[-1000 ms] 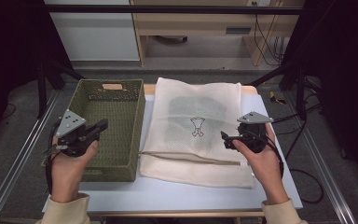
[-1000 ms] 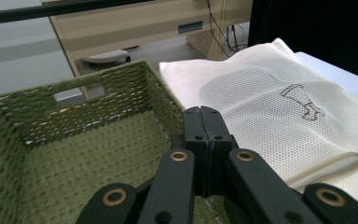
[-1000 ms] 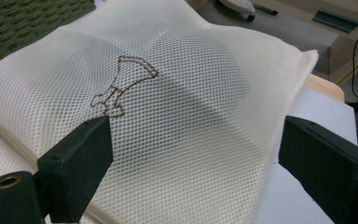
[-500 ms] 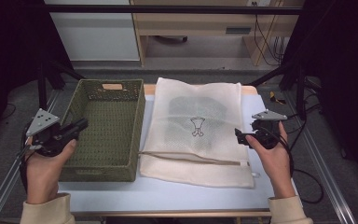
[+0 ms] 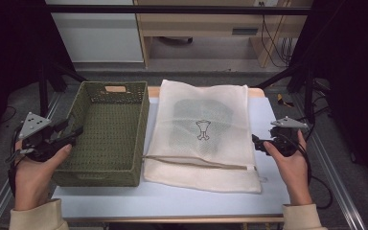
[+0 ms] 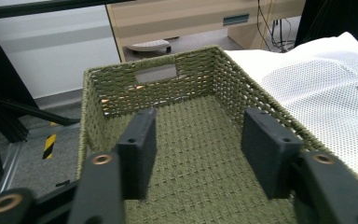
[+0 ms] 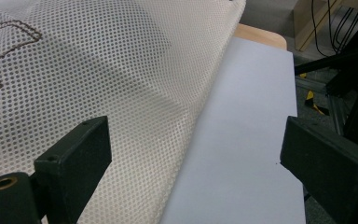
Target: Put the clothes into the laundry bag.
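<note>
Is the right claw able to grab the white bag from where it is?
Probably yes. The right claw is open beside the bag's right edge, with bare table between its jaws and nothing in the way.

Inside the mesh bag (image 5: 203, 132), a dark shape veiled by the weave, too dim to name. Printed emblem (image 5: 203, 130) on it too small to read. Near wall of the green basket (image 5: 106, 139) cut off at the bottom edge of the left gripper view. Bag cropped at left and top in the right gripper view. Front edge of the surface (image 5: 172, 199) partly covered by both sleeves.
</note>
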Demonstrator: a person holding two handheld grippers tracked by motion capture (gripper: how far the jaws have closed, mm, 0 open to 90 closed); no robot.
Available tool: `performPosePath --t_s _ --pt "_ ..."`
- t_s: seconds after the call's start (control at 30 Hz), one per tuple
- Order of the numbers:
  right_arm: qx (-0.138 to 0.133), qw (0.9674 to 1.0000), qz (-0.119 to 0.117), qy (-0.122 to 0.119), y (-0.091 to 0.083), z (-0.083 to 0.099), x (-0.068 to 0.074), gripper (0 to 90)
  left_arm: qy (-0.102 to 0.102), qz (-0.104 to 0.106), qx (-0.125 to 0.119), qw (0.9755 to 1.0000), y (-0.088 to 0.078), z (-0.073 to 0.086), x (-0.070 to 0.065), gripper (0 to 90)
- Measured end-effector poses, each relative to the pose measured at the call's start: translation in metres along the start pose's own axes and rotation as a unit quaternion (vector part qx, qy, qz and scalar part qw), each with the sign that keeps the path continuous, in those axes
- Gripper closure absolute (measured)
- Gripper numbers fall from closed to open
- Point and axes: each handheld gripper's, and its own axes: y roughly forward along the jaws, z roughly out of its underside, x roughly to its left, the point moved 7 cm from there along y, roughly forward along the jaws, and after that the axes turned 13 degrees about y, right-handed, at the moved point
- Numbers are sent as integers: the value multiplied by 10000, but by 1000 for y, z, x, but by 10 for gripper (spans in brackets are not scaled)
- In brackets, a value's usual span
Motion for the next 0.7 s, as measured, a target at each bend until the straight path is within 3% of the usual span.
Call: performPosePath --t_s 0.23,0.4,0.7 --pt "-24 10000 10 69 1 9 -10 80 -49 18 90 9999 4 9 7 207" --pt "-22 9999 20 116 2 15 -15 76 -205 -70 209 9995 4 21 19 147" --pt "36 9998 -9 182 7 32 -23 73 -305 -136 242 9991 -1 41 32 84"
